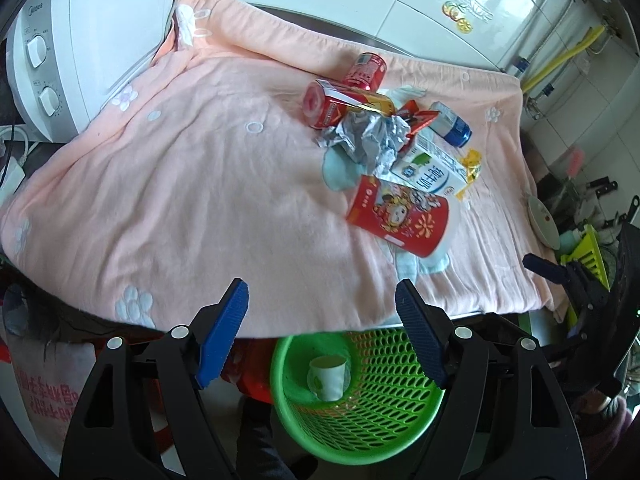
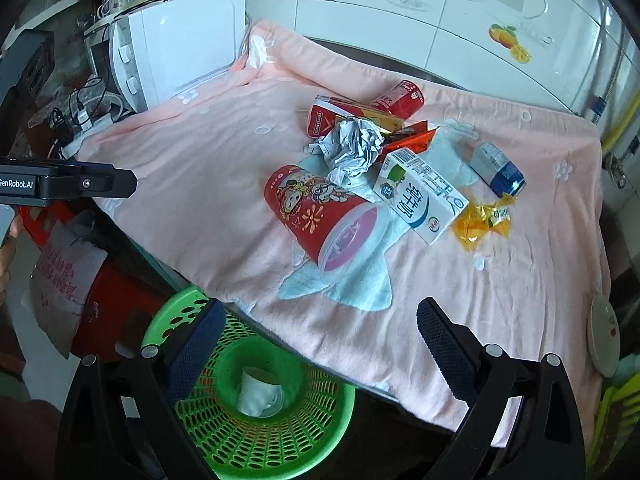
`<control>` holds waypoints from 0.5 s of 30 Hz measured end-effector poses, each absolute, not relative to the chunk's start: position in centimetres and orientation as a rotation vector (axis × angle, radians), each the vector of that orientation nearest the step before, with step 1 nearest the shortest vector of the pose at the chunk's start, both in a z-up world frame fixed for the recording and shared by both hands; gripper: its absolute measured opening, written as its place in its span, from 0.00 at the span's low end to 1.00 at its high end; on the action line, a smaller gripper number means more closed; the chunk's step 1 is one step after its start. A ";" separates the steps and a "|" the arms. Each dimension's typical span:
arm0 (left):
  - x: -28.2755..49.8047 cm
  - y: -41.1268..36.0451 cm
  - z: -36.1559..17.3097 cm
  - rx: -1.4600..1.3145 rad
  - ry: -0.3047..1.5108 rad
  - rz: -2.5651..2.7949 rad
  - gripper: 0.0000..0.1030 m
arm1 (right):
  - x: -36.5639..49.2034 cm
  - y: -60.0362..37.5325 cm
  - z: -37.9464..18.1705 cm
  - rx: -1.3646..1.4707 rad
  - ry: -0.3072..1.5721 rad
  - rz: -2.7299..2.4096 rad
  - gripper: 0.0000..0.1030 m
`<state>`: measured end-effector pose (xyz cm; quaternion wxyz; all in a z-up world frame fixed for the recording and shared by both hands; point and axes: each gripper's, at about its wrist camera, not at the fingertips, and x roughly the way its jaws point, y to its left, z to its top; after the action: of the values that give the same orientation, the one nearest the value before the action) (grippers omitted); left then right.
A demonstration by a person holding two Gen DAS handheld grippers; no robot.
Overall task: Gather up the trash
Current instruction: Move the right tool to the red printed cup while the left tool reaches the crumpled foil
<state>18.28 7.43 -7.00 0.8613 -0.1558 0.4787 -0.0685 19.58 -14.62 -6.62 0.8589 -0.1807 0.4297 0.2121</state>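
Trash lies in a pile on a pink blanket (image 1: 180, 184): a red paper cup (image 1: 396, 220) on its side, a white milk carton (image 1: 430, 174), crumpled silver foil (image 1: 364, 136), a red box (image 1: 332, 104), a red can (image 1: 366, 70), a blue-and-white carton (image 1: 450, 124) and a yellow wrapper (image 2: 482, 222). A green mesh basket (image 1: 384, 412) stands below the table's near edge with a white paper cup (image 1: 327, 376) inside. My left gripper (image 1: 322, 300) hangs open and empty above the basket. My right gripper (image 2: 320, 326) is open and empty over the basket (image 2: 260, 432) and blanket edge.
A white microwave (image 1: 52, 60) stands at the blanket's left end with cables beside it. A tiled wall runs behind. A white plate (image 2: 604, 336) and green rack (image 1: 584, 256) sit past the right edge. A red stool with a printed bag (image 2: 64, 280) is left of the basket.
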 end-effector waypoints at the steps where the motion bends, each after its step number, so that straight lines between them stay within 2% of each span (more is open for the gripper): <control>1: 18.8 7.7 -7.1 -0.329 1.007 -0.141 0.73 | 20.3 -14.2 -6.7 -0.393 0.906 0.450 0.91; 15: 23.8 11.1 -8.2 -0.330 1.034 -0.117 0.74 | 29.1 -9.1 -9.4 -0.600 0.996 0.521 0.91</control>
<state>23.76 11.06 -8.21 0.8546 -0.1570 0.4919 -0.0555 29.06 -9.06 -9.40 0.8039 -0.2801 0.4650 0.2430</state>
